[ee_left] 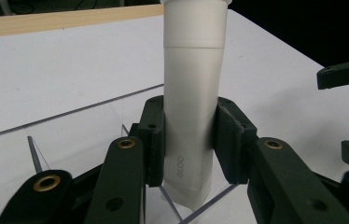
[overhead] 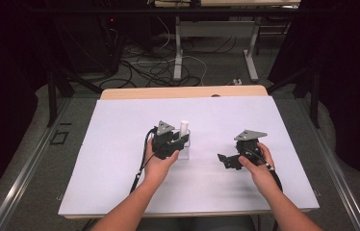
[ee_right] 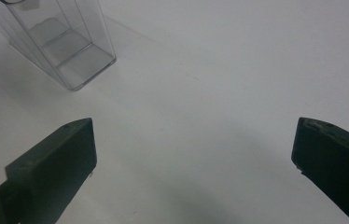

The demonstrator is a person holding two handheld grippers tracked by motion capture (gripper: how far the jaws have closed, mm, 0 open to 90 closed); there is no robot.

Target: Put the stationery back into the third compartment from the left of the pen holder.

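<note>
Left gripper view: we note left gripper (ee_left: 189, 140) clamping upright glue stick (ee_left: 193, 93), centre frame, above clear box (ee_left: 116, 116); right gripper (ee_right: 193, 154) agape, idle.

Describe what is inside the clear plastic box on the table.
A white glue stick stands upright in the clear box, its lower end inside and its cap above the rim. The left tongs clamp its sides. Whether its tip touches the bottom is unclear.
</note>
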